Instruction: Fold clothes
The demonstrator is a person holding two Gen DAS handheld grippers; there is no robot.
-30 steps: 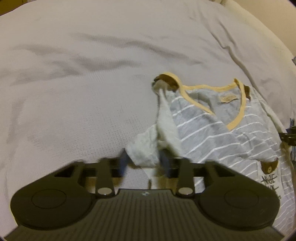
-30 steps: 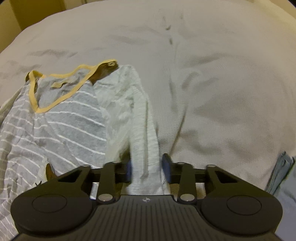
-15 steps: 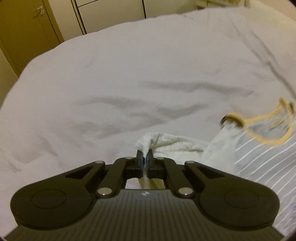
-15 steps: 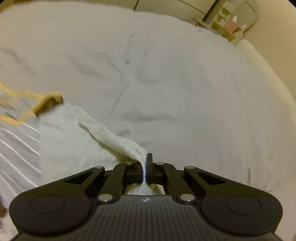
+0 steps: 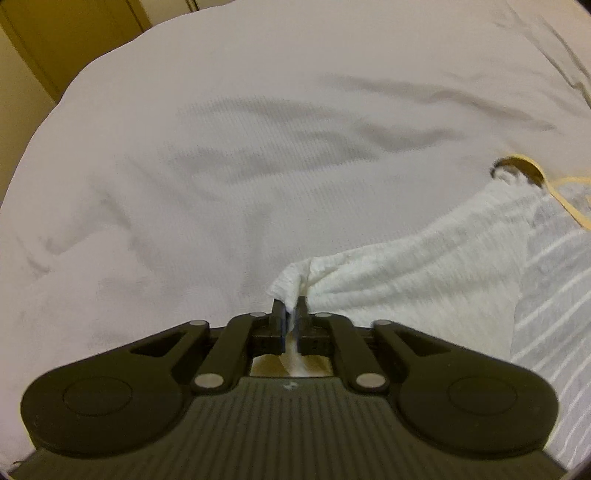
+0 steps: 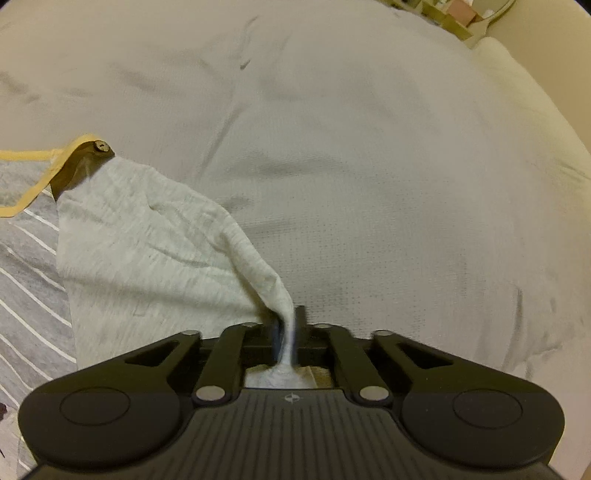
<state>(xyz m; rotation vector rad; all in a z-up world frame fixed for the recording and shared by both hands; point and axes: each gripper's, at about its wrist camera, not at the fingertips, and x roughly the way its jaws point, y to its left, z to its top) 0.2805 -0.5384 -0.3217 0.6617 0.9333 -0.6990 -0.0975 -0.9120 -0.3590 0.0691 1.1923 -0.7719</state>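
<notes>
In the left wrist view, the left gripper [image 5: 291,312] is pinching the end of a pale sleeve [image 5: 413,273], its jaws closed to a narrow slit with a fold of cloth squeezed between them. The sleeve is stretching away toward 2 o'clock, where it is joining the grey striped shirt [image 5: 554,295] at a yellow-trimmed neckline [image 5: 532,170]. Beyond that the white bedspread [image 5: 258,129] is filling the frame, wrinkled, with a wooden door [image 5: 74,33] showing at 11 o'clock.

In the right wrist view, the right gripper [image 6: 287,325] is likewise clamping the other sleeve [image 6: 147,243], jaws nearly together on a twist of fabric. That sleeve is spreading out toward 10 o'clock, meeting the shirt's striped body [image 6: 26,266] and yellow collar edge [image 6: 33,184] by a brown shoulder tab with a snap [image 6: 100,146]. The bedspread [image 6: 369,147] is lying past it, with shelves [image 6: 458,11] at 1 o'clock.
</notes>
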